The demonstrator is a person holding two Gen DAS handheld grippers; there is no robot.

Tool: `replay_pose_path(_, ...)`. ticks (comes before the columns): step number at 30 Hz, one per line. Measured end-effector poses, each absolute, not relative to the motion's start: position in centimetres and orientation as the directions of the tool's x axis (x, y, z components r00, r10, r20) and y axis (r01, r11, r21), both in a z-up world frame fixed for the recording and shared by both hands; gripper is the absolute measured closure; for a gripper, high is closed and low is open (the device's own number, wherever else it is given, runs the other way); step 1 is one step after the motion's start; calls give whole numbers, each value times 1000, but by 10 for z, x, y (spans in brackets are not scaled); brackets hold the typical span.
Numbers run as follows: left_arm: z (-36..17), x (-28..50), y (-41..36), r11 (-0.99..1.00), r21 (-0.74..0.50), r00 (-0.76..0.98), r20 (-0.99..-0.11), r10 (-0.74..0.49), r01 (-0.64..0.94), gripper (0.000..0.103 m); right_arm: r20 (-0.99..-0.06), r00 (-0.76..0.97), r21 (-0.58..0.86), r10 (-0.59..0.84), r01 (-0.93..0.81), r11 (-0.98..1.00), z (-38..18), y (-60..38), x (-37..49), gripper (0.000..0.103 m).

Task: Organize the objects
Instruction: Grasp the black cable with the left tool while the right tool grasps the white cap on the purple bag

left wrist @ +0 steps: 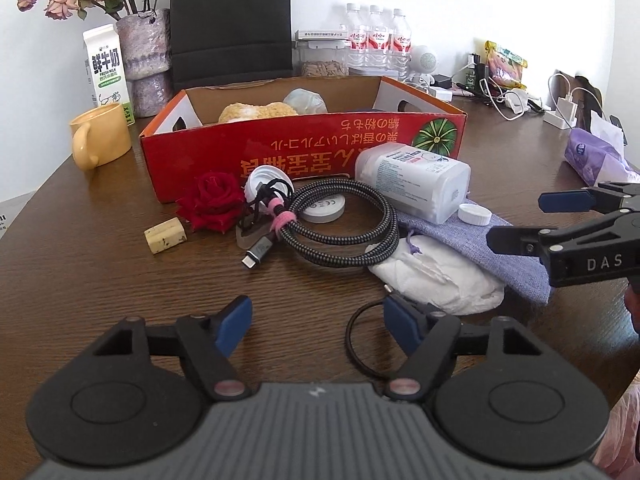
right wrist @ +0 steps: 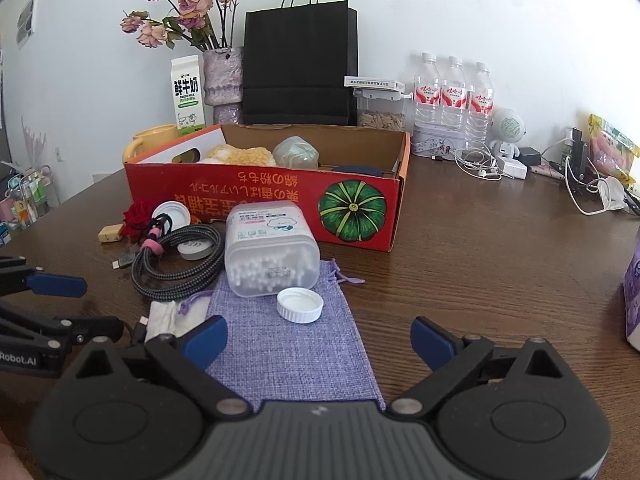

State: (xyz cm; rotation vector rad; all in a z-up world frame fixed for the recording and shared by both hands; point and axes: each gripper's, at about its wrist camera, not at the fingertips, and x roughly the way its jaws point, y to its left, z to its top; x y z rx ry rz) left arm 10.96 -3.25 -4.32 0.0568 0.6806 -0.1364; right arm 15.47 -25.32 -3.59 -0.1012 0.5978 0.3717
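Clutter lies on the brown surface (left wrist: 100,240) in front of the red cardboard box (left wrist: 304,152): a striped coiled cable (left wrist: 344,232) with a pink tie, a red rose (left wrist: 214,202), a cork (left wrist: 166,235), and a swab jar (right wrist: 272,248) tipped on a lilac pouch (right wrist: 288,344), its white cap (right wrist: 300,305) just beside it at 5 o'clock; the box holds a yellow plush thing (right wrist: 240,156) and a pale wrapped lump (right wrist: 296,152); only the left wrist view shows a black ring (left wrist: 356,336) and crumpled tissue (left wrist: 436,276); only the right shows the whole black bag (right wrist: 300,68); left gripper (left wrist: 318,320) and right gripper (right wrist: 320,340) fingers are spread, pinching nothing.
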Motion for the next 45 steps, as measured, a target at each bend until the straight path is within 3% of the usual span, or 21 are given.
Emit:
replay_pose_path(12, -47, 109, -40, 982, 20, 763, -633, -135, 190, 42, -577, 738, 66, 350, -385, 921, -40, -249, 176, 47)
replay_pose_path(17, -47, 110, -40, 980, 20, 763, -631, -139, 196, 45, -581, 731, 81, 357, -385, 920, -41, -247, 183, 53)
replay_pose_path(23, -46, 108, -42, 976, 17, 766, -623, -160, 218, 62, -582, 722, 98, 375, -396, 913, -41, -245, 186, 64)
replay_pose_path(24, -46, 108, -43, 975, 18, 766, -622, -164, 223, 71, -582, 721, 98, 376, -398, 912, -41, -245, 186, 68)
replay_pose_path(27, -46, 108, -42, 972, 6, 763, -621, -179, 233, 85, -578, 720, 102, 385, -404, 909, -41, -244, 185, 74)
replay_pose_path(32, -46, 108, -39, 976, 3, 767, -619, -171, 220, 93, -573, 723, 101, 386, -405, 909, -42, -244, 184, 75)
replay_pose_path(45, -45, 111, -15, 991, 12, 781, -617, -98, 134, 95, -565, 733, 93, 379, -400, 912, -43, -243, 182, 75)
